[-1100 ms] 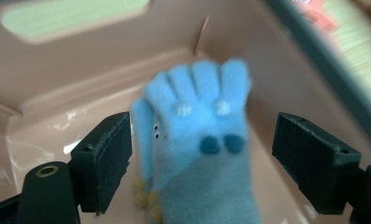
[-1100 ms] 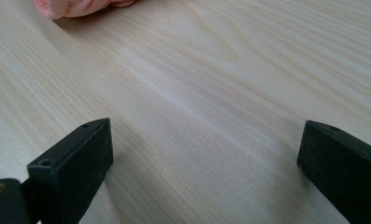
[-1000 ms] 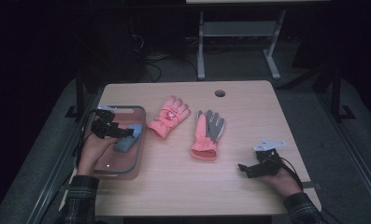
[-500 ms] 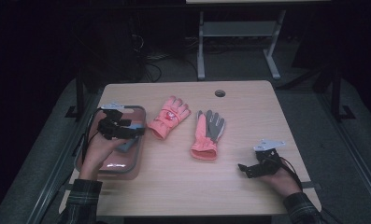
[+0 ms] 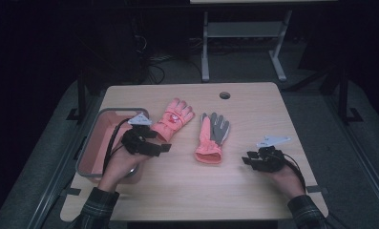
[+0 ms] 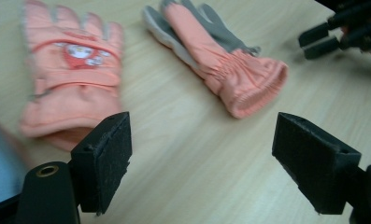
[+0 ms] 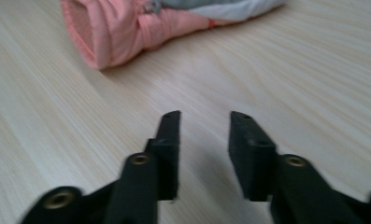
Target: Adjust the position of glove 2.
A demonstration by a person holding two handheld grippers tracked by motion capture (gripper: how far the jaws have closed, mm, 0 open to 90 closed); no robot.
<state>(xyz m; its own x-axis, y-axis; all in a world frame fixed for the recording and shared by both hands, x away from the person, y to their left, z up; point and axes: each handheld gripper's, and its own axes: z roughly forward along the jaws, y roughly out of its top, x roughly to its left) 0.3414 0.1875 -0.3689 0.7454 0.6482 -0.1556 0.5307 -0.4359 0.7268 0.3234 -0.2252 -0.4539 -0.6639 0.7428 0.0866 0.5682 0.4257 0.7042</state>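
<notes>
On the wooden table point(image 5: 177, 191) lie two orange gloves side by side. The left glove point(image 5: 174, 118), the one with a small cartoon picture on its back, lies at about 11 o'clock from the table's middle, its fingers pointing to 1 o'clock. The right glove point(image 5: 213, 136) lies palm up and shows grey on its fingers, its orange cuff pointing to 6 o'clock. The two gloves are near each other but do not touch.

The left gripper point(image 5: 164, 147) is at 9 o'clock from the table's middle, just beside the cuff of the left glove and over the right edge of the pink tray point(image 5: 94, 148). Its jaws are spread wide and nothing is between them. In the left gripper view the left glove point(image 6: 73, 79) is at 11 o'clock, a little blurred, and the right glove point(image 6: 220, 60) is at 1 o'clock, both beyond the jaws.

The right gripper point(image 5: 246, 161) is low at 4 o'clock from the table's middle, near the cuff of the right glove but apart from it. Its jaws stand parted by a narrow gap and grasp nothing; they point to 9 o'clock. In the right gripper view the cuff of the right glove point(image 7: 127, 28) is at 11 o'clock, ahead of the jaws, with bare wood between.
</notes>
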